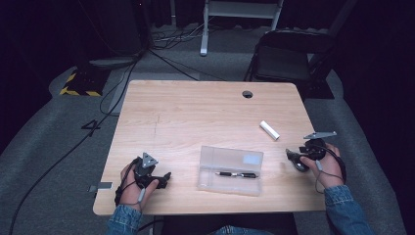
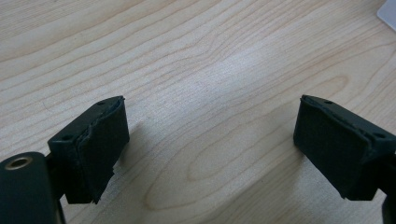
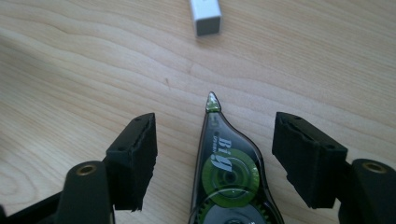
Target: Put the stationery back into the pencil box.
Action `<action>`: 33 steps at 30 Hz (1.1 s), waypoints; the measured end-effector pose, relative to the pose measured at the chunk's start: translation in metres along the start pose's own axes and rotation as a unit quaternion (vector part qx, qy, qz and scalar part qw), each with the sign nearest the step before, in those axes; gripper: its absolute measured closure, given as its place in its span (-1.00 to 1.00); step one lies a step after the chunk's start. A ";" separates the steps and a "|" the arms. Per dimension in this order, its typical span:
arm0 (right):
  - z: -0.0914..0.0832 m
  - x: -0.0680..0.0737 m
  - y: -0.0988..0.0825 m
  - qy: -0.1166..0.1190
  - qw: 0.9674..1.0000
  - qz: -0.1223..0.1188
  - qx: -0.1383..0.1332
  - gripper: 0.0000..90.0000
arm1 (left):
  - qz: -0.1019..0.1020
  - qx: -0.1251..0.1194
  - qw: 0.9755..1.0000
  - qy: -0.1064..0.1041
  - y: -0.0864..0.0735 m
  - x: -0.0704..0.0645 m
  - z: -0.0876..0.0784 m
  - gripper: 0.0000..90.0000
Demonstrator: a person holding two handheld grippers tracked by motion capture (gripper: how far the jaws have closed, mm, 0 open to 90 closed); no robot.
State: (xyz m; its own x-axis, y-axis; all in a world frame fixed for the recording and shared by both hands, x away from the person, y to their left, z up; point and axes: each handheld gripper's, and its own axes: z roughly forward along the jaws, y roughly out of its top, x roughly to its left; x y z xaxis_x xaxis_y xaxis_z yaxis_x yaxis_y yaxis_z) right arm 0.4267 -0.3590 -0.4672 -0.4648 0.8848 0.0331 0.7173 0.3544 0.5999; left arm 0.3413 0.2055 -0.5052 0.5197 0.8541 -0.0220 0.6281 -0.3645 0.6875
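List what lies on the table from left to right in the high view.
Left tool → clear plastic case with a pen inside → white eraser → correction tape dispenser → right tool, its jaws open around the dispenser.

A clear plastic case (image 1: 230, 170) lies flat near the front edge of the wooden worktop (image 1: 195, 112), with a dark pen (image 1: 237, 174) inside it. A round cable hole (image 1: 247, 94) sits near the worktop's far edge. Beyond it, a black folding chair (image 1: 286, 58) stands on grey carpet (image 1: 44, 147) crossed by cables.
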 end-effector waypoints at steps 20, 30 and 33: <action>0.009 -0.006 -0.007 -0.017 0.999 -0.002 0.047 -0.22 | 0.000 -0.001 1.000 -0.001 0.000 0.000 0.000 -0.76; 0.005 -0.002 -0.006 -0.021 0.999 0.001 0.050 0.15 | 0.000 -0.001 1.000 -0.001 0.000 0.000 0.000 -0.76; 0.005 -0.002 -0.006 -0.023 0.998 0.002 0.050 0.16 | 0.000 -0.001 1.000 -0.001 0.000 0.000 0.000 -0.76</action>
State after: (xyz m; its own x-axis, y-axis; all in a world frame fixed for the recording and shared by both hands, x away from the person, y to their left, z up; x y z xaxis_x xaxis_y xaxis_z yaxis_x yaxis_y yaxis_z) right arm 0.4261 -0.3614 -0.4753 -0.4385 0.8987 -0.0027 0.7689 0.3768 0.5165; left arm 0.3411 0.2053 -0.5053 0.5208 0.8534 -0.0238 0.6275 -0.3638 0.6885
